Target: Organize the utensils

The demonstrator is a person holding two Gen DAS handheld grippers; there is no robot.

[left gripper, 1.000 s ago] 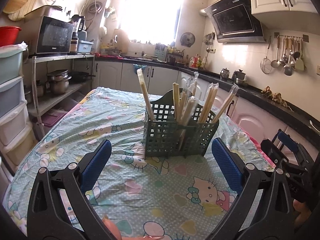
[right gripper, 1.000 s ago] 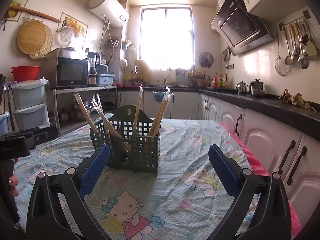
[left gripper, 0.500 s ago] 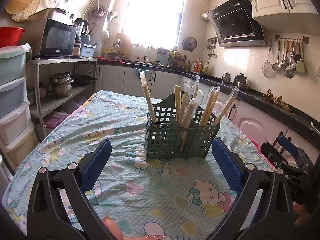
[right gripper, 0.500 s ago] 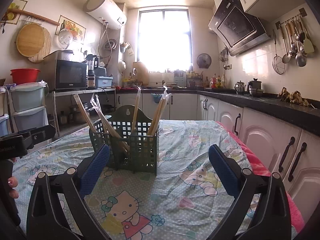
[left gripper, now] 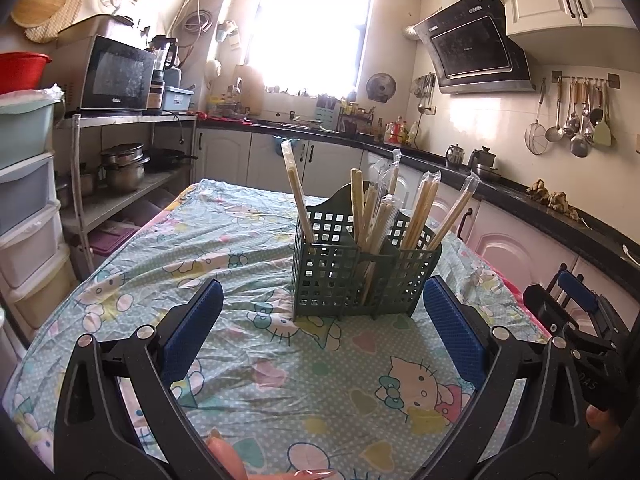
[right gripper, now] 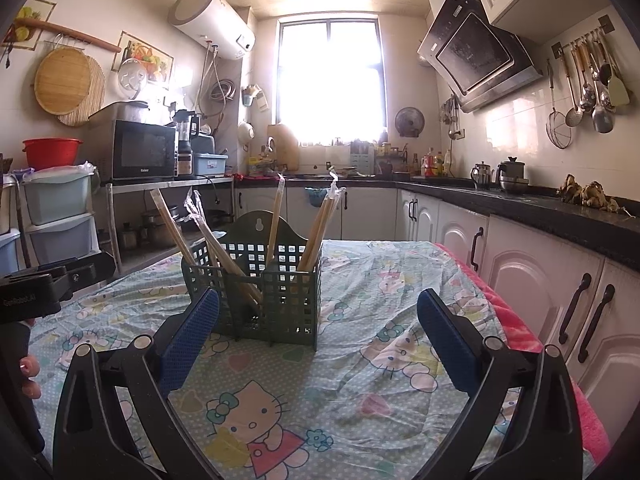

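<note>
Several wrapped chopsticks (left gripper: 420, 216) stand in the green basket (left gripper: 360, 276) on the table (left gripper: 248, 248); the left hand-held gripper (left gripper: 322, 330) is spread wide, empty. The right hand-held gripper (right gripper: 318, 338) gapes likewise, holding nothing, the basket (right gripper: 256, 280) just beyond.

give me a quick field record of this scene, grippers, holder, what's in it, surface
left hand-held gripper: open, empty, above the table
right hand-held gripper: open, empty, above the table
utensil holder: green lattice caddy, upright on the cloth, divided into compartments
contents: wrapped chopsticks leaning in the compartments
surface: table with cartoon-cat tablecloth
loose utensils on cloth: none visible
</note>
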